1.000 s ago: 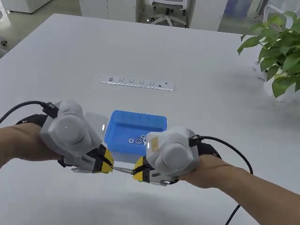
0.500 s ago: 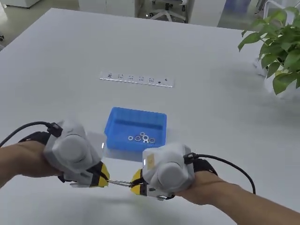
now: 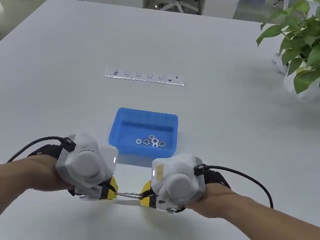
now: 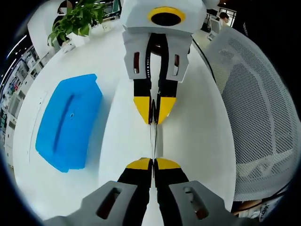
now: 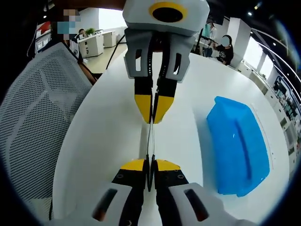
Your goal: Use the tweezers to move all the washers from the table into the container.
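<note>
A thin pair of metal tweezers (image 3: 129, 195) spans between my two grippers near the table's front edge. My left gripper (image 3: 112, 193) is shut on one end of the tweezers (image 4: 153, 141) and my right gripper (image 3: 145, 196) is shut on the other end of the tweezers (image 5: 150, 141). The grippers face each other, tips a short way apart. Beyond them sits the blue container (image 3: 144, 134) with several washers (image 3: 150, 142) lying in it. The blue container (image 4: 68, 120) appears to the left in the left gripper view, and the container (image 5: 240, 146) to the right in the right gripper view.
A white power strip (image 3: 145, 77) lies on the table beyond the container. A potted green plant (image 3: 297, 35) stands at the far right. A mesh office chair (image 4: 254, 108) stands behind the table edge near me.
The head camera has tilted, so the container sits higher in the picture. Both grippers have drawn back toward me, away from the container, still holding the tweezers between them.
</note>
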Demonstrator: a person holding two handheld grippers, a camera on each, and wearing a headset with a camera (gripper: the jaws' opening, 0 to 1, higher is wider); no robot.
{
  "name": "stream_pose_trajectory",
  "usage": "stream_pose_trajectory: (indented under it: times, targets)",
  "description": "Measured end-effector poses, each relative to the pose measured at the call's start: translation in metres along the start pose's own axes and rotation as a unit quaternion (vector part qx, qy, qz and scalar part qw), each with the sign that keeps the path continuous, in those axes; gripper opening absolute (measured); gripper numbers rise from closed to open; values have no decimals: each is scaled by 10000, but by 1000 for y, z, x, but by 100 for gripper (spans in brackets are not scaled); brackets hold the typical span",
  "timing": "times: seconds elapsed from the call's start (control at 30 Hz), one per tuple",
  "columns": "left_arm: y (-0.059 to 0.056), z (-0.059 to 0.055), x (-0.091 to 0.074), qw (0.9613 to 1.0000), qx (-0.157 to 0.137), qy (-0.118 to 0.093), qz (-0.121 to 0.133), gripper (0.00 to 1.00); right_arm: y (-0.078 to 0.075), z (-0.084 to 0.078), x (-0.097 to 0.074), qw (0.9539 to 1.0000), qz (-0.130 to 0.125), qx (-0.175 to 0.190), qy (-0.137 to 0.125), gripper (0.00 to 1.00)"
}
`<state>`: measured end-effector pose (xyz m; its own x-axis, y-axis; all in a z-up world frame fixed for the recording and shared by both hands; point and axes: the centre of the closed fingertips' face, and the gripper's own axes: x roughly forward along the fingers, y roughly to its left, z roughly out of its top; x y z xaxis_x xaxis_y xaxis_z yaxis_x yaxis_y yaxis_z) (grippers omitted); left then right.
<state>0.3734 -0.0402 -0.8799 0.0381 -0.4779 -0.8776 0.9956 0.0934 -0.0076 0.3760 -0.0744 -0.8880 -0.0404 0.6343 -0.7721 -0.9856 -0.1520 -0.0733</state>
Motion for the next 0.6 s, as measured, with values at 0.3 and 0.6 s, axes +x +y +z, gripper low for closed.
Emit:
stream_pose_trajectory:
  times: [0.3, 0.6]
  targets:
    - [-4, -4, 10, 9999, 45, 71, -65, 5, 6, -1, 0, 9999, 131, 64, 10, 9]
    - [-7, -2, 10, 9999, -48, 48, -125, 6, 9, -2, -1, 9997, 186, 151, 52, 11]
